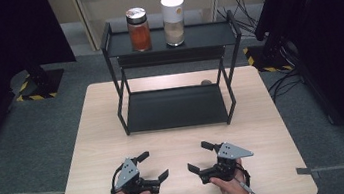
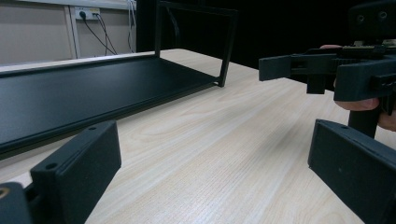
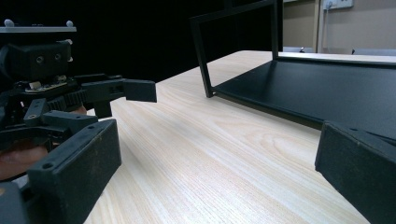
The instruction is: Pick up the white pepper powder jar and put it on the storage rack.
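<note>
Two jars were seen on the top shelf of a black metal rack (image 1: 224, 33); both grippers rested low on the wooden table (image 1: 89, 138), jaws spread wide and empty.

The left gripper (image 1: 152, 166) and right gripper (image 1: 200, 157) were held well apart from the orange-filled jar (image 1: 139, 29) and the white-lidded jar (image 1: 173, 19). Both jars were judged rigid, smooth, probably glass or hard plastic, fairly heavy when full, and breakable. A grasp across the straight body, below the lid, was judged safest.

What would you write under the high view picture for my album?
Two open tools, left tool and right tool, rest on the table facing a black rack holding two jars.
</note>
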